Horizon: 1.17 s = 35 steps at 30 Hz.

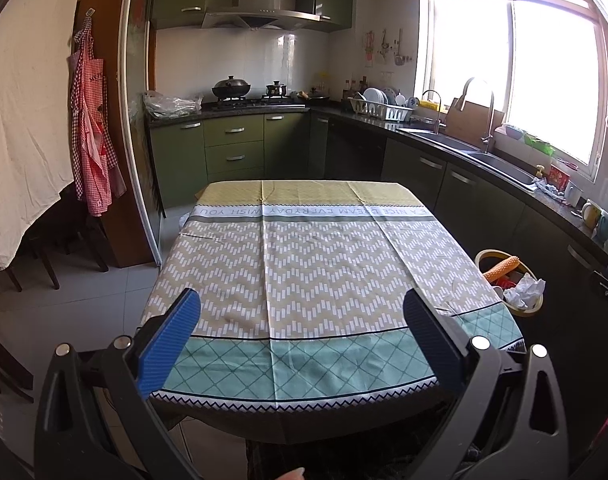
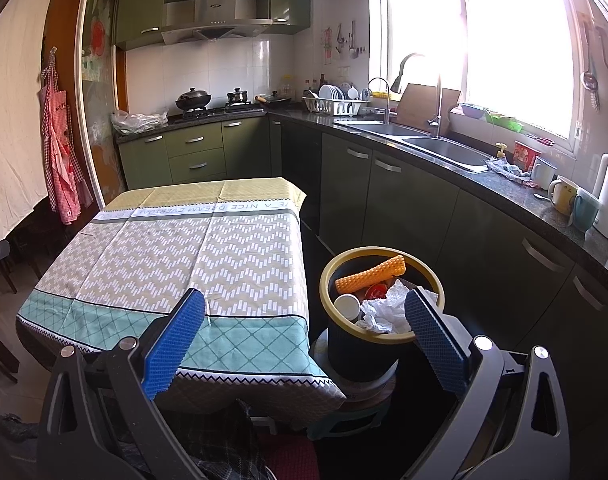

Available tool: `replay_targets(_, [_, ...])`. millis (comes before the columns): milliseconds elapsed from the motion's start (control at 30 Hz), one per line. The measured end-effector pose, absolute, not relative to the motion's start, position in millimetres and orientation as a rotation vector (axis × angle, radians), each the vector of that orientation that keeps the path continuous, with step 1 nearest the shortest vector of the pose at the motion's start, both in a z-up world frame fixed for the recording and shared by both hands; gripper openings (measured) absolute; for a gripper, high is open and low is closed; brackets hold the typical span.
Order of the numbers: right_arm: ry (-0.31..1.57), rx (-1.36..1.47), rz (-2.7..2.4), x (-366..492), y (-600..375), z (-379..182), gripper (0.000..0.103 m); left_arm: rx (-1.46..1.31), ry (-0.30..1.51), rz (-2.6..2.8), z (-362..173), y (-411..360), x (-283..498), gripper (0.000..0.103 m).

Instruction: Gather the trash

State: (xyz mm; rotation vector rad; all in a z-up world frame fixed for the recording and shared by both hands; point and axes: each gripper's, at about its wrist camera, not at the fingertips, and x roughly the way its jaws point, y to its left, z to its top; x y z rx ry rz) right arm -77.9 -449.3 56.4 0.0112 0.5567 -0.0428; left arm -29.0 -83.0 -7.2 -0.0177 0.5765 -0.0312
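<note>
Across the middle of the left wrist view lies the table (image 1: 304,264) with its patterned cloth bare, and the left gripper (image 1: 302,336) hangs over its near edge with jaws spread wide and nothing between them; the trash bin (image 1: 488,255) peeks in at the right edge. In the right wrist view the bin (image 2: 383,338) stands lower centre-right beside the table, holding an orange corn cob (image 2: 369,274), crumpled paper (image 2: 383,308) and a white cup (image 2: 347,306); the right gripper (image 2: 304,320) is likewise wide open and empty, so collection looks finished.

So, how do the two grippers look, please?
Both look alike. The left gripper and the right gripper each have two flat blue textured pads on black plastic frames with triangular cut-outs and round silver bolt heads. No cables or sleeves are visible.
</note>
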Motion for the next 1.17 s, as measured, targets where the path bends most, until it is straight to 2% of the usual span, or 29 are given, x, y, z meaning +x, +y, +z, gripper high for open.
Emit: replay_targets(1167, [0.575,0.008,-0.045,-71,-456,49,0.099,0.001,0.579,0.001,-8,-78,-25,0.097])
